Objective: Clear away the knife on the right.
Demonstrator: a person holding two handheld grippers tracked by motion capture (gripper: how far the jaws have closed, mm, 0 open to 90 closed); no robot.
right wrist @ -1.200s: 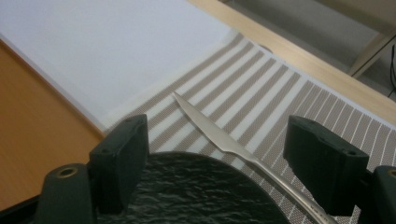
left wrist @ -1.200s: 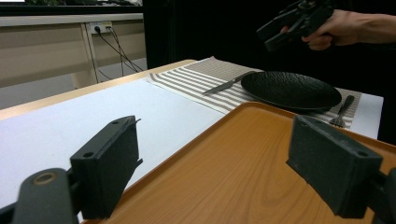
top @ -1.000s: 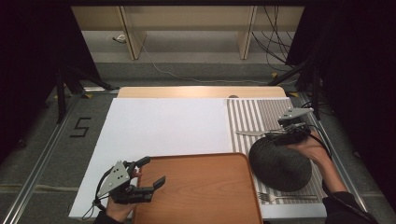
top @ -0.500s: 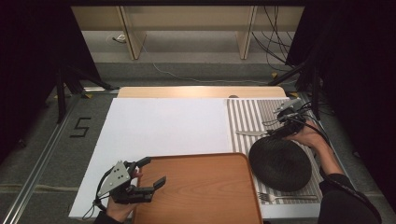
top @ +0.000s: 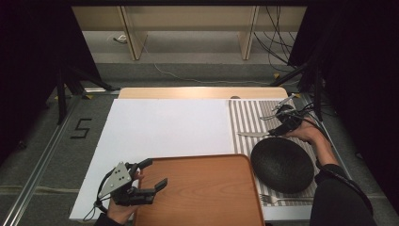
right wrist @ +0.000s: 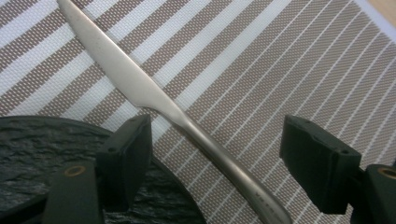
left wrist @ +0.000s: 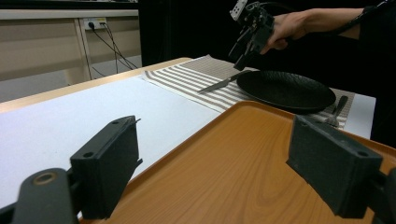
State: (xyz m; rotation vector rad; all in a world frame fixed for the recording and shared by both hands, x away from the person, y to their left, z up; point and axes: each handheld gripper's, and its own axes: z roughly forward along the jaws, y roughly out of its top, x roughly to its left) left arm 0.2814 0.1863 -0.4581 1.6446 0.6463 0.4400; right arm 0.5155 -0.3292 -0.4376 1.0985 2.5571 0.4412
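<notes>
In the high view, the right gripper [top: 278, 128] sits at the right of the frame, a little above the middle, over the striped placemat [top: 247, 117]. Its jaws stand open with nothing between them. Just under it lies a knife [top: 254, 134], flat on the placemat, blade pointing toward the left of the frame. The knife's handle end lies close to the upper rim of the black plate [top: 282, 165], which rests on the placemat in the lower right. A fork [top: 277, 200] lies on the placemat below the plate, near the bottom edge.

In the right gripper view, the knife [right wrist: 154, 100] runs from the upper left to the lower right of the frame, passing between the two spread jaws without touching either. The plate [right wrist: 56, 154] shows in the lower left, and the handle crosses just beside its rim.

The left gripper [top: 148, 183] is in the lower left of the high view, held at the left edge of the wooden tray [top: 202, 188]. Its jaws are open too, holding nothing. In the left gripper view, the tray [left wrist: 224, 163] spreads across the lower right, the white tabletop [left wrist: 70, 121] lies at the left, and the right gripper [left wrist: 245, 49] hangs in the upper right above the knife [left wrist: 219, 84] and plate [left wrist: 285, 88].
</notes>
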